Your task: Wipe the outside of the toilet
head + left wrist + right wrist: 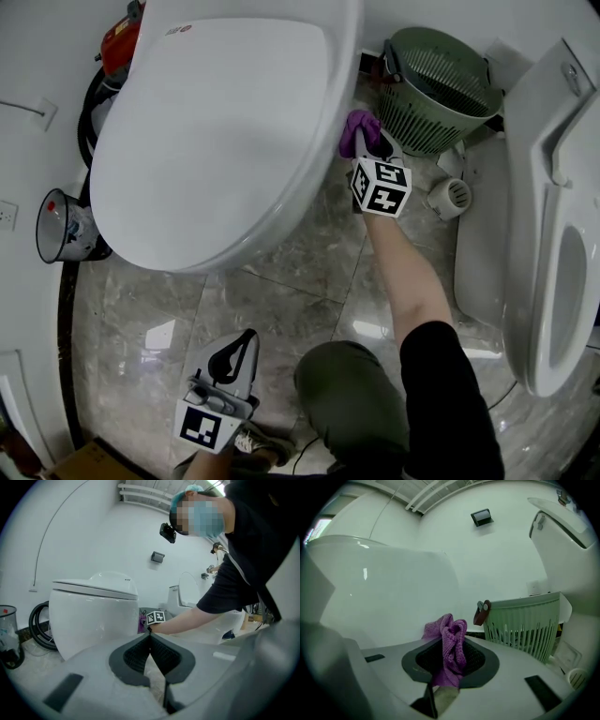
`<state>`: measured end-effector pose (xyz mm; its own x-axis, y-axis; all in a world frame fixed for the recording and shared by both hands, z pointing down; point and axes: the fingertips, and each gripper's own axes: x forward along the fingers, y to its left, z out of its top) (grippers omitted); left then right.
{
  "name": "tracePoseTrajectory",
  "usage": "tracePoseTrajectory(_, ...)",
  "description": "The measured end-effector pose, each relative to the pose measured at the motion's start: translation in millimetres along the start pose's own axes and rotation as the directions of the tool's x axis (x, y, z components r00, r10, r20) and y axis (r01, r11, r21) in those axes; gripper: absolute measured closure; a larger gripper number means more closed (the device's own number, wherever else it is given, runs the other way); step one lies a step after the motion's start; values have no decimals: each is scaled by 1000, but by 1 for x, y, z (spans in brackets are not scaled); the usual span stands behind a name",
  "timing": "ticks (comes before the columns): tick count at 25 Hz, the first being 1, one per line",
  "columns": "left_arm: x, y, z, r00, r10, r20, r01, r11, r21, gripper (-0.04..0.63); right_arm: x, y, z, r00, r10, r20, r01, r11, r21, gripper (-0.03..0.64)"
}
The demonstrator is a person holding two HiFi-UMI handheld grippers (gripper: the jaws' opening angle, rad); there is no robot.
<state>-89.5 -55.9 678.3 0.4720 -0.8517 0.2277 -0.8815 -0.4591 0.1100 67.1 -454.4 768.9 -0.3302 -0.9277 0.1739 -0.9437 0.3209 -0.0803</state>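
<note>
The right tongs (367,141) are clamped on a purple cloth (451,641). It is bunched between the two jaws and spills out above their tips. The cloth is held right up against the side of the white toilet (216,131), which rises just to the left of these tongs with its lid down. Whether the cloth actually presses on the porcelain I can't quite tell. Just beyond the tongs and to their right stands a green slatted basket (441,84) with a brown handle end on its rim. A small round white fitting (453,197) lies on the floor (281,281) to the right of the marker cube, and a second white toilet (553,262) stands further off on that side.

The person's bare forearm (412,272) reaches forward from a black sleeve to hold the right tongs out.

The left tongs (150,637) are held low and well back from the bowl. Their jaws are closed tip to tip with nothing between them. The toilet stands ahead of them and a little to the left. The other tongs' marker cube shows just past their tips. Far to their left, by the wall, a coil of black hose (40,630) lies beside a clear cup (8,625).
</note>
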Motion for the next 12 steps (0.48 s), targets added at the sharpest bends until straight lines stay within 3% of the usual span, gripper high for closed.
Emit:
tracePoseTrajectory(4, 2, -1, 0, 1000, -10, 1, 10, 1000, 14, 594, -21, -1, 5, 998, 32, 47, -30, 999, -38, 531)
tracePoseTrajectory(7, 1, 3, -3, 1000, -6, -4, 6, 1000, 11, 594, -54, 9, 6, 990, 116, 82, -105, 987, -122, 531)
tracePoseTrajectory(10, 4, 4, -6, 1000, -13, -7, 13, 1000, 9, 594, -102, 39, -9, 963, 259, 75, -237, 947, -216, 531)
tracePoseTrajectory(12, 8, 3, -6, 1000, -21, 0, 21, 1000, 7, 593, -138, 67, -27, 927, 372, 49, -344, 894, -288, 531)
